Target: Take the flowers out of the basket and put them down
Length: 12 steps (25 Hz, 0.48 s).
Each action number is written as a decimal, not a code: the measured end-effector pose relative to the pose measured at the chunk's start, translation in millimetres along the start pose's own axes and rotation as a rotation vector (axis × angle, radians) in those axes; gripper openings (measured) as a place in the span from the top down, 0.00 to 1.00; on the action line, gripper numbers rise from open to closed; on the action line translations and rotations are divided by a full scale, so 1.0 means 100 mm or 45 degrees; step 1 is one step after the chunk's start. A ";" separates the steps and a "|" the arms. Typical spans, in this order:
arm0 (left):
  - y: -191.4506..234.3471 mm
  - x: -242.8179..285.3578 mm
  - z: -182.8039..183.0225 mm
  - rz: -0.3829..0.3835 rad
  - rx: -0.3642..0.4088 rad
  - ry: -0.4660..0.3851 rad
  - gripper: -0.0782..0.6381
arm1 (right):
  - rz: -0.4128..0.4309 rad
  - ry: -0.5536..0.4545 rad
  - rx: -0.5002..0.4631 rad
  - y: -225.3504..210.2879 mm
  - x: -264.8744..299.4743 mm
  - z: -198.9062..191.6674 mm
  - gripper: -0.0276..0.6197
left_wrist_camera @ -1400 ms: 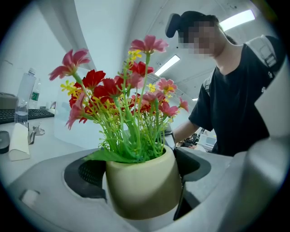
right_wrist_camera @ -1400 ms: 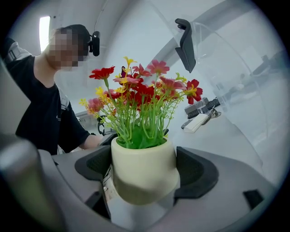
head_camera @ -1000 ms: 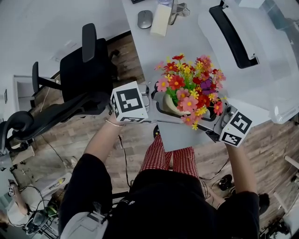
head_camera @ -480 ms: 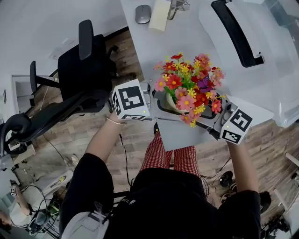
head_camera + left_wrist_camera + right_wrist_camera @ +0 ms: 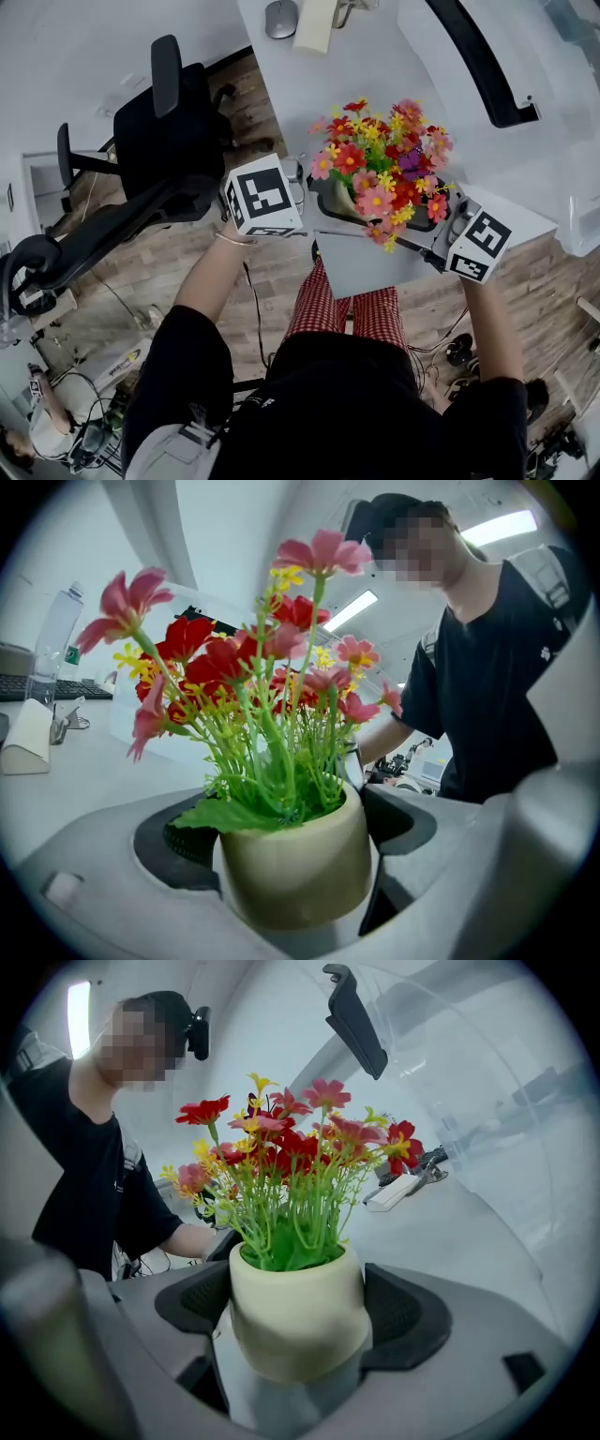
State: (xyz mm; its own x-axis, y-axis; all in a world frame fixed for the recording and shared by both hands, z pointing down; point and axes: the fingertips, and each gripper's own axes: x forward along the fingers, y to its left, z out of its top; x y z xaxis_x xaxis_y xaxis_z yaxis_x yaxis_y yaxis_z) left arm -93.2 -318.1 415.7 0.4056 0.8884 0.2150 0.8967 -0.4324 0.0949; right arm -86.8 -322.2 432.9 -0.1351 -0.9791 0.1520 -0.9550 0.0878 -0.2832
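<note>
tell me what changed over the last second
Hardly anything. The flower pot, left hand-held gripper and right hand-held gripper sit slightly higher in the head view, but the mouse and chair shifted likewise, so probably the camera moved. Unchanged: both still clamp the pot near the desk's front edge.

A pot (image 5: 295, 869) is clamped between the jaws of the left gripper (image 5: 309, 194) and, from the opposite side, those of the right gripper (image 5: 439, 225), with flowers (image 5: 380, 164) standing in it. A table (image 5: 366, 80) is spread beyond the grippers; a mouse (image 5: 280, 18) is set on it far ahead, a bin (image 5: 553, 141) beyond the right gripper, and a chair (image 5: 164, 141) is placed left of the left gripper.
</note>
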 end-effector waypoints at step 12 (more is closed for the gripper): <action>0.02 0.06 -0.03 0.024 0.028 0.019 0.23 | -0.003 0.057 -0.088 -0.04 -0.03 -0.01 0.25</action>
State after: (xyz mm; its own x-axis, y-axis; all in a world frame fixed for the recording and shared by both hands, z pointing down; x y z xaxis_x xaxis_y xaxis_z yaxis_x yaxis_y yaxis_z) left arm -89.4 -314.0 420.2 0.4196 0.8778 0.2311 0.8928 -0.4451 0.0696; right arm -82.6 -319.2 434.7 -0.1431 -0.9703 0.1952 -0.9711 0.0996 -0.2169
